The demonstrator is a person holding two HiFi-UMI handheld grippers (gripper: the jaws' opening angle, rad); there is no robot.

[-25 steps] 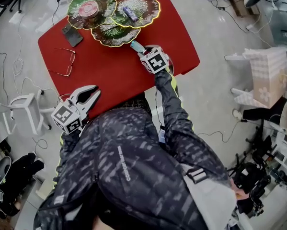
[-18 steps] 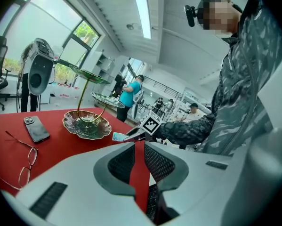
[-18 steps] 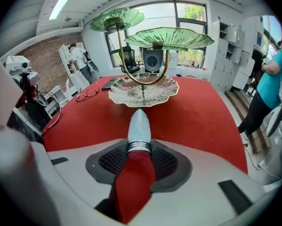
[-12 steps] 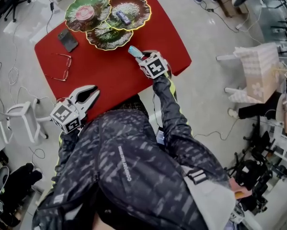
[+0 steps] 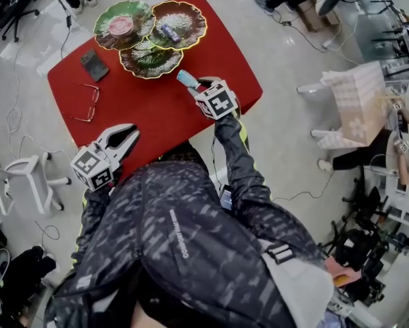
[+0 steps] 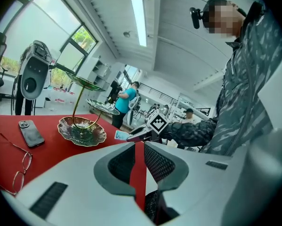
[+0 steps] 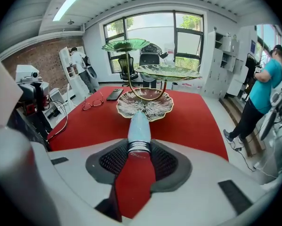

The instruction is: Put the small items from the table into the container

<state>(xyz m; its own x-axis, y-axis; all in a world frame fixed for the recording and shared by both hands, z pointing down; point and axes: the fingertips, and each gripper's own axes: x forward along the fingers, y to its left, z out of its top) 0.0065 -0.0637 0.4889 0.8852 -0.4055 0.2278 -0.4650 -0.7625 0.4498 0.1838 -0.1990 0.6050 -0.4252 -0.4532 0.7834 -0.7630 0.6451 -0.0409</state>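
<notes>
I'm clamping the pale blue tube (image 7: 139, 126) by its tail in the right gripper (image 7: 140, 159), centre frame, aiming to release only above the lowest leaf dish (image 7: 145, 105) just ahead, left gripper (image 6: 137, 161) idling nearly closed, empty.

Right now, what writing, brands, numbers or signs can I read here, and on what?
No text here reads clearly enough to quote.
jacket back: white vertical print, too small to read.
pale blue tube: tiny print by its silver band, blurred.
marker cubes: square patterns, no words.
</notes>
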